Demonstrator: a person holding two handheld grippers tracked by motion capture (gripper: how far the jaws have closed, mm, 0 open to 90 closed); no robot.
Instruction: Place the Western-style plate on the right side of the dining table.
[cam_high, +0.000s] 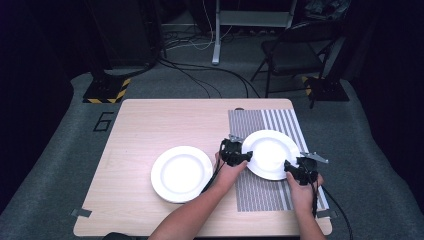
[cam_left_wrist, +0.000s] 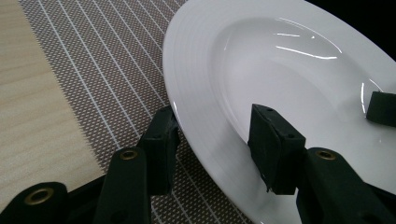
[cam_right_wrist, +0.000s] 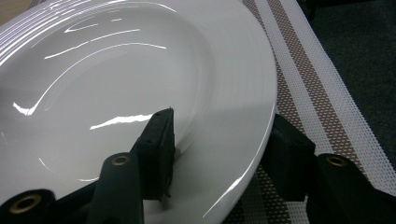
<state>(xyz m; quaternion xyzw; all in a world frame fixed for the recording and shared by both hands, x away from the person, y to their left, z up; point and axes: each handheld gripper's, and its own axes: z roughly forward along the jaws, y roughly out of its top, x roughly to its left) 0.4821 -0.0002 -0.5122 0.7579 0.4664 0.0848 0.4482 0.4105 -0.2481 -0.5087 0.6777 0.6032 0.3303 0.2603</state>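
Note:
A white plate (cam_high: 270, 154) lies on the striped placemat (cam_high: 260, 192) at the right of the table. My left gripper (cam_high: 241, 156) holds its left rim; in the left gripper view the plate (cam_left_wrist: 280, 70) has one jaw under the rim and one on its inner face, and the gripper (cam_left_wrist: 212, 135) is shut on it. My right gripper (cam_high: 294, 169) grips the near right rim the same way, and in the right gripper view the plate (cam_right_wrist: 116, 70) sits in the gripper (cam_right_wrist: 219, 140). A second white plate (cam_high: 181, 173) rests on bare wood to the left.
The wooden table (cam_high: 150, 120) has bare room at the back and far left. A folding chair (cam_high: 295, 50) and cables (cam_high: 200, 75) are on the floor beyond the far edge. Tape marks (cam_high: 81, 212) sit at the near corners.

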